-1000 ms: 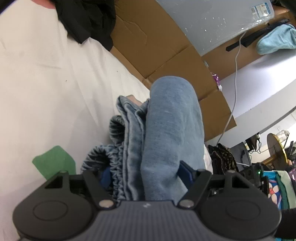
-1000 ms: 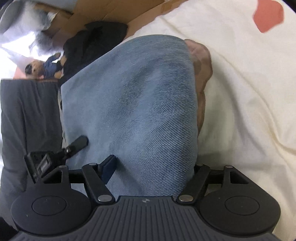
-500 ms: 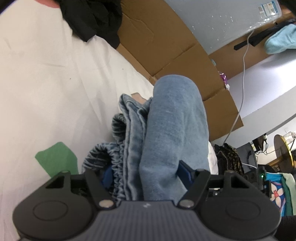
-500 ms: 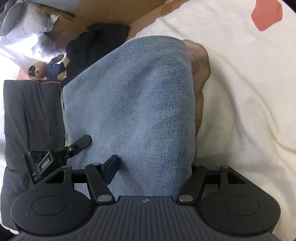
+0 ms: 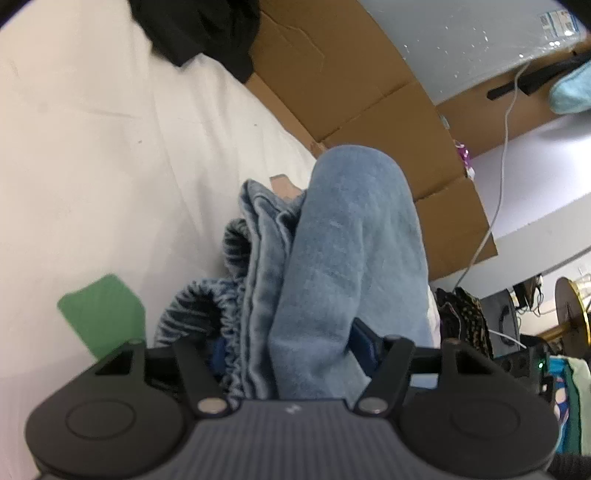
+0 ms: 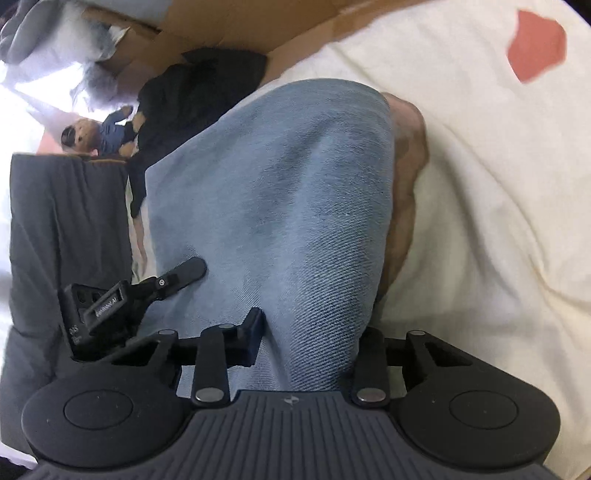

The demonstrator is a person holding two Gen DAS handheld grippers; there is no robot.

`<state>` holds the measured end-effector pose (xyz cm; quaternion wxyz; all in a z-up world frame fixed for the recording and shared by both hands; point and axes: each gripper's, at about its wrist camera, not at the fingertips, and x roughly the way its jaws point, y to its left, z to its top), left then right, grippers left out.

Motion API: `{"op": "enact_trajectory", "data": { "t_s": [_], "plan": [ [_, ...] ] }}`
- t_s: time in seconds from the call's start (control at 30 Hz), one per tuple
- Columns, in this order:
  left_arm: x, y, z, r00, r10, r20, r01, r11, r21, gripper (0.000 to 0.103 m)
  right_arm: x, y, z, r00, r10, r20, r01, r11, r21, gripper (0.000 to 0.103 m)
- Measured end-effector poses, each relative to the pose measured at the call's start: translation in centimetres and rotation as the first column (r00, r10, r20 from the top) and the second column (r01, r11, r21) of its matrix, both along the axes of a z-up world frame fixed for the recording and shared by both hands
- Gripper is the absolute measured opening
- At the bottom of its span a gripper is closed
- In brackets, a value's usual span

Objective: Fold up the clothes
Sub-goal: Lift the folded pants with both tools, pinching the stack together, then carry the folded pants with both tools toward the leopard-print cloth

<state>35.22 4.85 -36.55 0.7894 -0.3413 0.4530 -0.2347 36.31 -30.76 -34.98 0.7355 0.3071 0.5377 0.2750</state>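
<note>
The folded pair of light blue denim jeans (image 5: 347, 258) fills the gap of both grippers. In the left wrist view the left gripper (image 5: 291, 347) has the bundle running straight out between its two fingers: the thick rolled fold lies against the right-hand finger (image 5: 364, 341), and the gathered elastic waistband (image 5: 207, 314) with its stacked edges crowds the left-hand one, which the cloth nearly hides. These fingers have just been closing a little with the denim between them, and now stand fairly wide, both pressing into the bulky fold.

In the right wrist view the right gripper (image 6: 306, 339) holds a narrower neck of the same jeans (image 6: 295, 206). Its left-hand finger (image 6: 253, 334) digs into the cloth and makes a crease there; the other finger is hidden under the denim. These fingers have just closed a good deal on the fabric and now pinch it at a moderate gap. Beyond them the denim swells into a broad rounded fold, with a brown lining showing along its right edge.

The jeans rest on a cream-white sheet-covered surface (image 6: 498, 206) that bears a red patch (image 6: 537, 46) and a green patch (image 5: 101, 314). A black garment (image 5: 199, 26) lies farther off, next to brown cardboard (image 5: 351, 74).
</note>
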Motion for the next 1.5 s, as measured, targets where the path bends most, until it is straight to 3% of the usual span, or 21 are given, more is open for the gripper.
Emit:
{"op": "enact_trajectory", "data": {
  "t_s": [0.07, 0.27, 0.47, 0.57, 0.93, 1.3, 1.5],
  "plan": [
    [-0.2, 0.0, 0.2, 1.000, 0.002, -0.003, -0.002, 1.000, 0.011, 0.062, -0.2, 0.0, -0.2, 1.000, -0.027, -0.009, 0.027, 1.000, 0.003, 0.035],
    [-1.5, -1.1, 1.9, 1.000, 0.030, -0.004, -0.030, 0.997, 0.076, 0.051, -0.4, 1.1, 2.0, 0.999, 0.039, 0.029, -0.037, 0.996, -0.084, 0.026],
    [-2.8, -1.6, 4.0, 0.999, 0.001, -0.032, 0.003, 0.992, 0.124, 0.047, -2.7, 1.7, 4.9, 0.996, 0.055, 0.072, -0.044, 0.988, -0.146, 0.022],
    [-3.6, -2.3, 5.5, 0.999, -0.034, -0.015, 0.036, 0.982, 0.183, 0.047, -4.0, 1.5, 5.6, 0.996, 0.053, 0.071, -0.041, 0.986, -0.161, 0.022],
    [-6.7, -3.4, 9.4, 0.999, -0.021, 0.042, 0.010, 0.971, 0.240, 0.045, -6.5, 0.5, 8.0, 0.993, 0.049, 0.109, -0.030, 0.986, -0.165, 0.022],
    [-9.2, -6.5, 14.2, 0.989, -0.035, 0.141, -0.020, 0.931, 0.365, 0.045, -9.3, -1.3, 11.1, 0.977, 0.048, 0.208, -0.005, 0.979, -0.203, 0.023],
    [-10.8, -9.3, 16.0, 0.981, -0.034, 0.188, -0.040, 0.925, 0.378, 0.044, -11.2, -3.4, 13.2, 0.959, 0.040, 0.279, 0.032, 0.968, -0.250, 0.023]
  ]
}}
